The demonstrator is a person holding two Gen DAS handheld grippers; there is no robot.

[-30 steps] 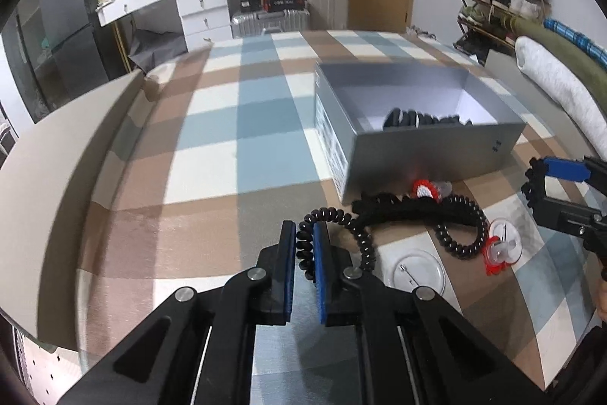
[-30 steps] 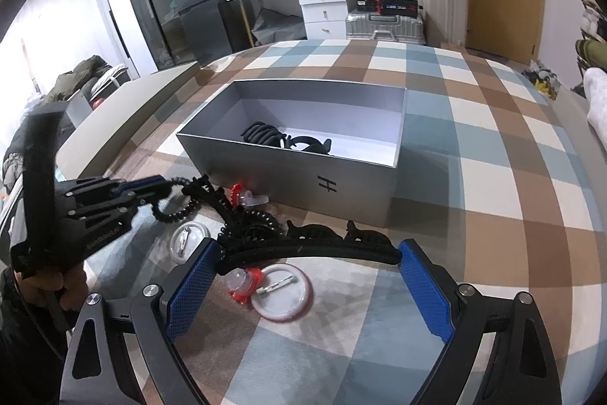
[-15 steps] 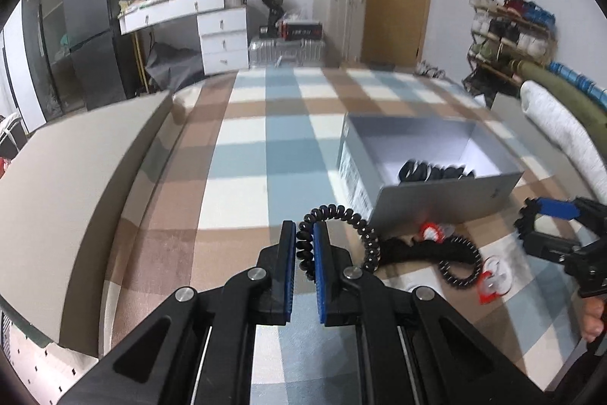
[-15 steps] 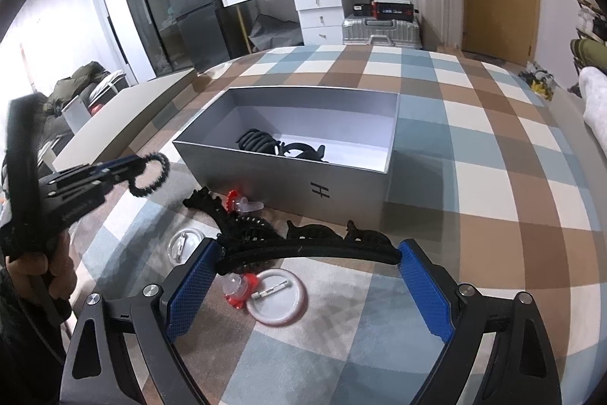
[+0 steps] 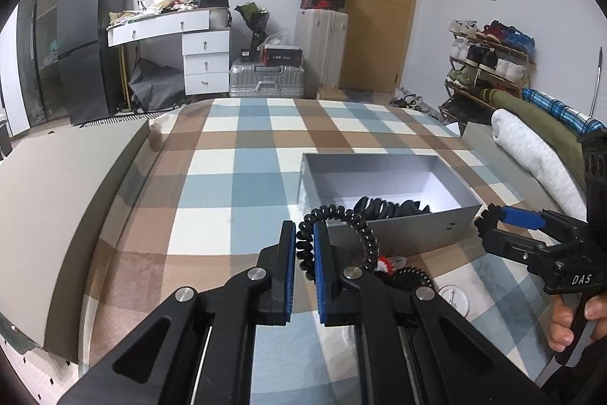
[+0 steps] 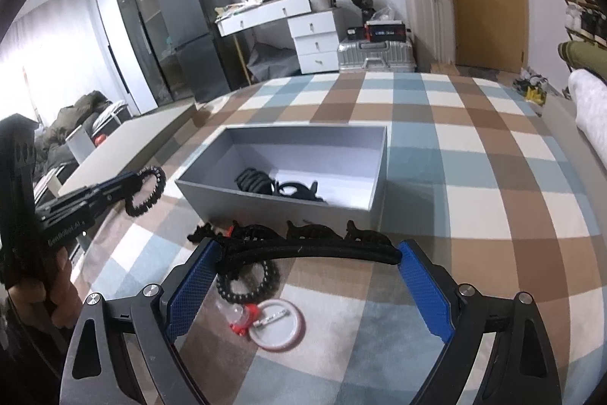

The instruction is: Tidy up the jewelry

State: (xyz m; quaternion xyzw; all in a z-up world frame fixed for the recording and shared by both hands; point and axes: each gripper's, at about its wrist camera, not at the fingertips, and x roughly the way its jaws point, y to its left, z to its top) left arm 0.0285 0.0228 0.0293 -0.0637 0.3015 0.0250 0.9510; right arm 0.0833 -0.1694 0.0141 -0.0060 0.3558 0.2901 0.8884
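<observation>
My left gripper point(image 5: 303, 253) is shut on a black coiled bracelet point(image 5: 334, 215) and holds it in the air, left of the grey box point(image 5: 402, 234). It also shows in the right wrist view point(image 6: 146, 190). The box point(image 6: 288, 211) holds black hair ties point(image 6: 258, 181). My right gripper point(image 6: 303, 276) is wide, with a black cat-ear headband point(image 6: 315, 249) spanning between its blue pads, in front of the box. A second black coiled bracelet point(image 6: 248, 281) lies on the cloth below it.
A round clear badge with a red rim point(image 6: 277, 325) and a small red and clear item point(image 6: 239, 319) lie on the checked cloth point(image 6: 455, 177). A grey headboard point(image 5: 57, 215) runs along the left. A rolled white blanket point(image 5: 531, 154) lies at the right.
My left gripper has lifted the coiled bracelet off the cloth and raised it higher. The right gripper has risen a little with the headband.
</observation>
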